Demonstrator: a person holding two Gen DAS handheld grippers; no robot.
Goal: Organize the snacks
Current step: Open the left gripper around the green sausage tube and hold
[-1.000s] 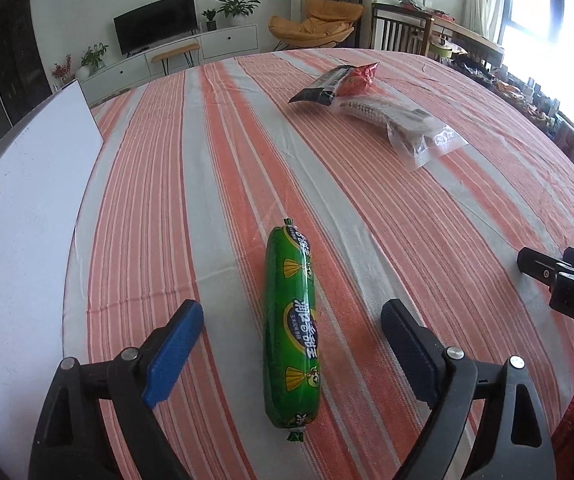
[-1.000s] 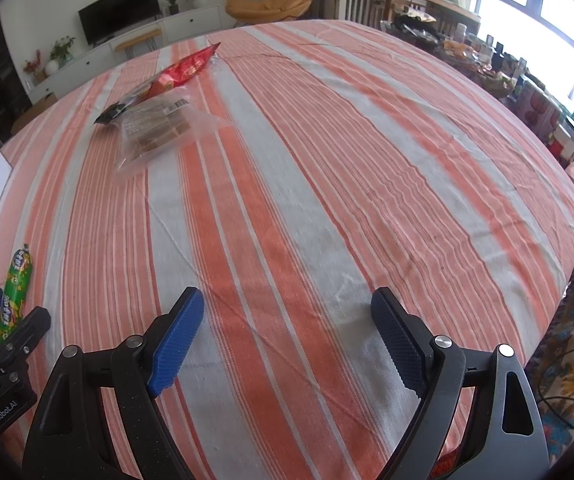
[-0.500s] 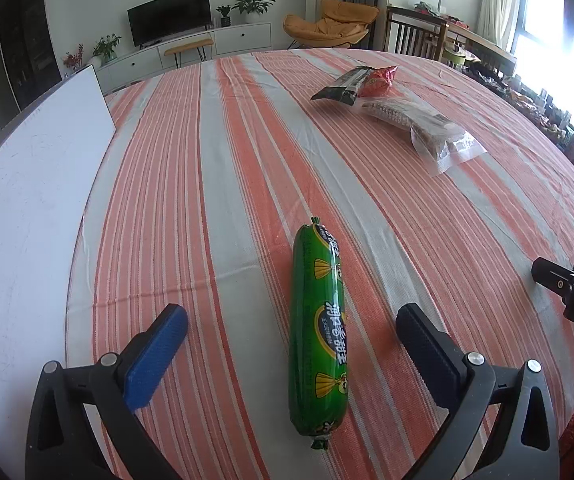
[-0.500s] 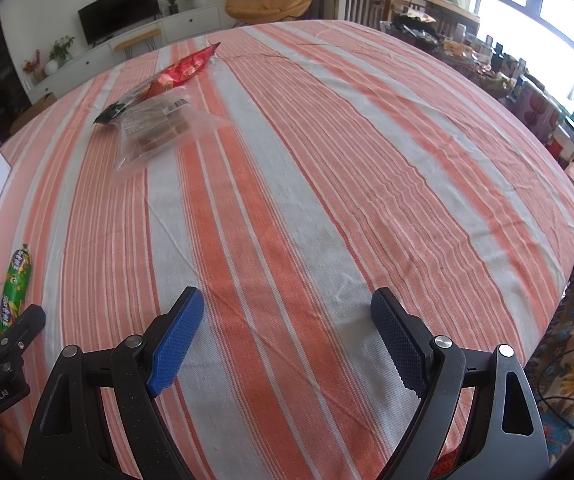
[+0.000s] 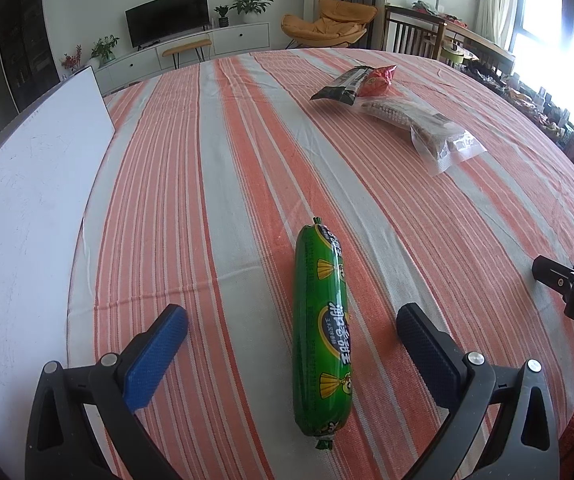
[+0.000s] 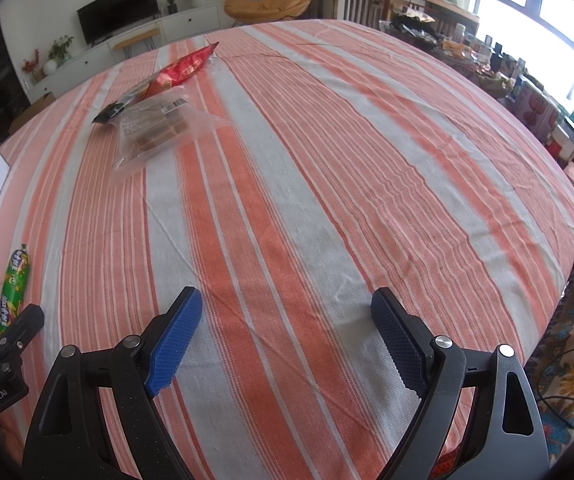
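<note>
Two hand-held grippers hover over a desk (image 5: 247,168) covered in an orange-and-grey striped cloth. The left gripper (image 5: 292,334) is spread to its widest, with its blue pad on one side and its dark pad on the other, and it grips nothing. A green sausage snack (image 5: 322,332) in a shiny wrapper lies flat on the cloth between the two fingers, its length running along them, and neither pad touches it; clear cloth shows on both sides. From the right wrist view, the right gripper (image 6: 283,336) is also wide open and empty, with only bare striped cloth between its fingers. In that view the same sausage appears far to the left edge, beside the tip of the left gripper. Farther back on the desk, well apart from both grippers, a red and black snack bag (image 5: 361,82) lies touching a clear packet of brown biscuits (image 5: 423,130). A white board (image 5: 23,208) lies along the left edge of the desk. Part of the right gripper's black frame shows at the right edge of the left wrist view.
</note>
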